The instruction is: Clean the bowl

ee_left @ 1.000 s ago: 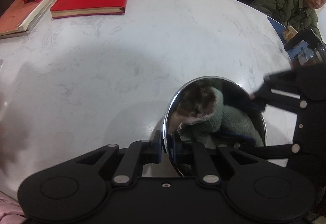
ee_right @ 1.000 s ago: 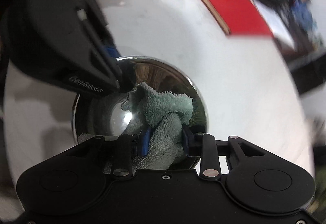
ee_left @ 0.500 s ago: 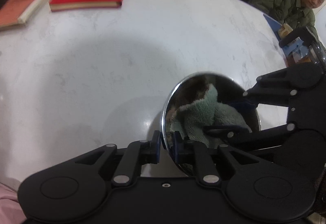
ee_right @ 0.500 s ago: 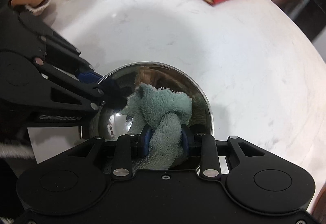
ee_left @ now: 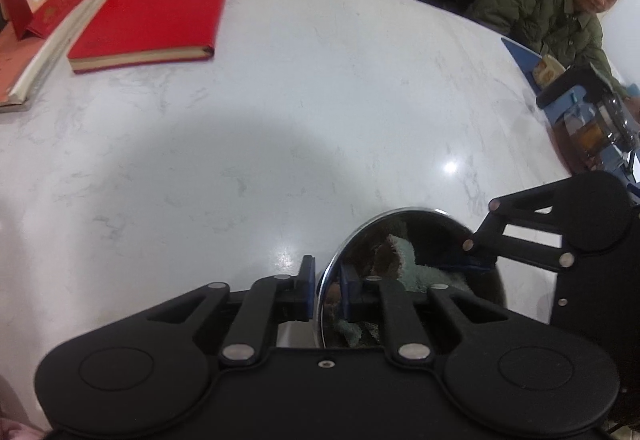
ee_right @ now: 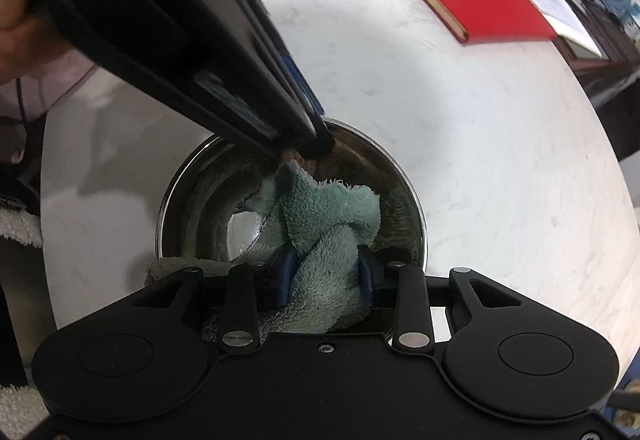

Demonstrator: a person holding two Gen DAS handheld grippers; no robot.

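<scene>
Change: since the earlier frames the right claw (ee_right: 325, 276) has been swung round the bowl (ee_right: 400, 176), with its jaws eased slightly wider on the cloth (ee_right: 328, 212); the bowl has kept its spot on the bench (ee_left: 280, 120).
Left wrist view, left claw (ee_left: 325, 288): black linkage arms and blue pads are seen pinched tight on the thin polished rim of the bowl (ee_left: 332, 272), one pad outside, one inside.
Left wrist view, bowl: round, mirror-bright steel; the shaggy green cloth (ee_left: 412, 264) is seen inside.
Left wrist view, bench: pale marble-veined, glossy; a red hardcover book (ee_left: 156, 8) is laid far back.
Right wrist view, right claw: clamped on a twisted bunch of terry cloth, which is pressed into the bowl.
Right wrist view, bowl: smooth, reflective wall, held at its far rim by the left claw (ee_right: 316, 132).
</scene>
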